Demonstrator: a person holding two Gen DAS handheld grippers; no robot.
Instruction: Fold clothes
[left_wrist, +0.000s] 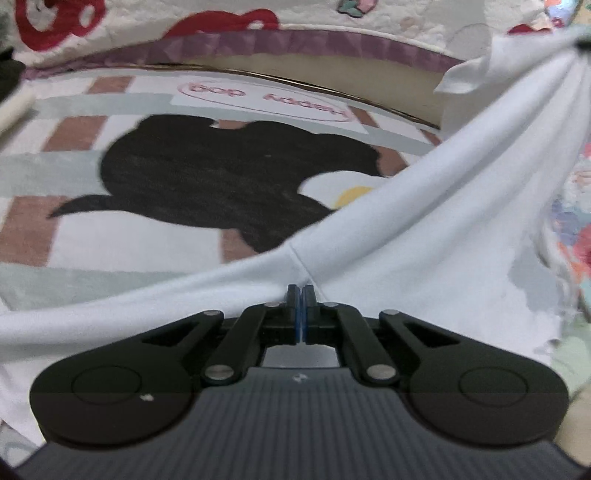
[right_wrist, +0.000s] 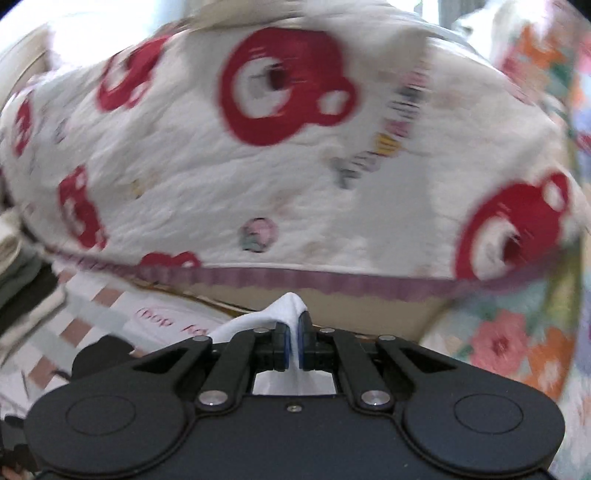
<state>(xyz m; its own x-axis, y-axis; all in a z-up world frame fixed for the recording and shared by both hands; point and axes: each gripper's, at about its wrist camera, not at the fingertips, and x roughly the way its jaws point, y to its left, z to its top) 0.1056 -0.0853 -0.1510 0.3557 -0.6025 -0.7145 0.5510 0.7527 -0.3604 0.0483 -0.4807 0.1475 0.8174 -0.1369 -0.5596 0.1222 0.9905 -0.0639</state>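
The white garment (left_wrist: 424, 229) is plain, smooth knit cloth with no print showing; a stitched seam runs across it just ahead of the left hand-held gripper (left_wrist: 301, 291). That gripper's jaws are pressed together on the cloth's edge at the seam. From there the cloth stretches in a taut band, pulled into long folds, up and away to the right of the left hand-held gripper, where it narrows to a bunched point at the upper right corner of the left wrist view. So its long axis runs on a diagonal from the left hand-held gripper towards that far right corner. A loose flap hangs off the band near the far end. Below and to both sides of the left hand-held gripper the cloth spreads wide and slack.

The right hand-held gripper (right_wrist: 293, 325) is clamped on a small bunch of the same white cloth (right_wrist: 286, 308), which pokes up in a peak between its blue pads (right_wrist: 282, 341).

Ahead of the left hand-held gripper lies a rug (left_wrist: 74, 236) with pink and grey-green stripes, a black dog shape (left_wrist: 221, 177) and, seen upside down, the words "Happy dog" (left_wrist: 264, 99). Beyond it is a white quilt (right_wrist: 258, 177) with red motifs; its print is blurred.
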